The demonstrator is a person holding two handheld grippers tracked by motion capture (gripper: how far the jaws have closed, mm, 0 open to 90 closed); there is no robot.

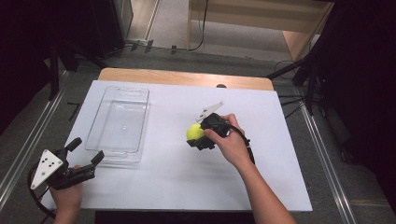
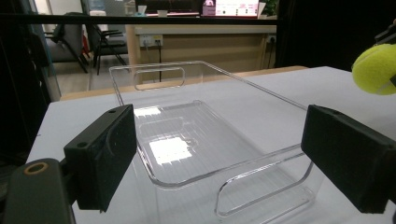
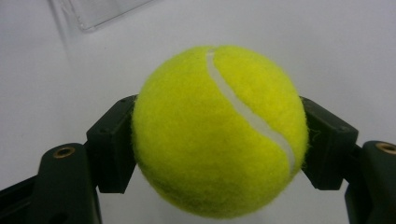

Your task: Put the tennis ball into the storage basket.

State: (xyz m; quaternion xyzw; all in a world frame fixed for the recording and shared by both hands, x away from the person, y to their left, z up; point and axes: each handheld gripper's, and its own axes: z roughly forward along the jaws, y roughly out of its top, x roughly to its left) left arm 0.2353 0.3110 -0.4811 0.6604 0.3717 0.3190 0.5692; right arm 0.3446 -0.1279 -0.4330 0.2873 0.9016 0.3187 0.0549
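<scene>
Counting stock as I see it from my station, qty first. Tennis ball [image 1: 194, 132], qty 1: yellow-green felt w/ one white seam curving across it in the right gripper view; sits roughly mid-table in the high view, right of the bin & well apart from it. Right gripper [image 1: 198, 138], qty 1: jaws clamped on the tennis ball, one black pad pressed to each side, white tabletop behind it; I can't tell whether the ball touches the table or hangs just above it. Person's right hand [image 1: 231, 140] wraps the gripper body, forearm coming in from the bottom edge; grey three-cornered plate sticks up at the far side of that gripper. Left gripper [image 1: 86, 151], qty 1: jaws apart, nothing btwn them, sitting at the near-left corner of the table, pointing at the bin's near end; left gripper view has the two pads standing wide either side of the bin's near rim w/o touching it. Left hand [image 1: 67, 196] holds it from below; its plate is white w/ dark dots. Clear plastic bin [image 1: 120, 122], qty 1: rectangular, see-thru, ribbed floor, 2 cut-out handles (1 near end, 1 far end), nothing inside; lies on the left half of the table, long axis running away from me. Table [image 1: 177, 182], qty 1: white top, wooden edge along the far side.
</scene>
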